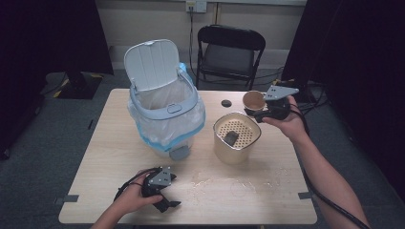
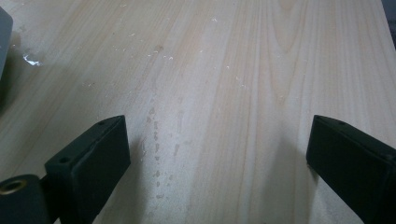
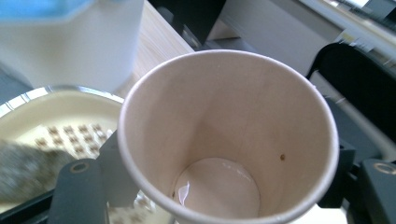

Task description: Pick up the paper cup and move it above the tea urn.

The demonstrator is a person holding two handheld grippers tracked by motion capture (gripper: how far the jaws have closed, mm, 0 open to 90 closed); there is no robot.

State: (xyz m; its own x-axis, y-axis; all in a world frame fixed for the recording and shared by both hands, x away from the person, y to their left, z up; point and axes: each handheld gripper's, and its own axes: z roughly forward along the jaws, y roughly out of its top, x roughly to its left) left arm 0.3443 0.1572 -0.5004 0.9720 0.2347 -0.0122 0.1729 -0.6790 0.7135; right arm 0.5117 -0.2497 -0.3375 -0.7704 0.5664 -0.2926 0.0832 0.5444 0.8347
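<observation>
1 paper cup (image 3: 229, 140); 2 grippers

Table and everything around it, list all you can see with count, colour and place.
Table: one, light wood, centre.
Bin: one, white with clear liner, lid up, table's left.
Strainer pot: one, cream, table's middle, dark lump inside.
Paper cup: one, brown, held above table's right.
Small disc: one, black, table's far edge.
Chair: one, black, behind table.
Left gripper: one, black, open, near edge.
Right gripper: one, black, clamping the cup.
</observation>
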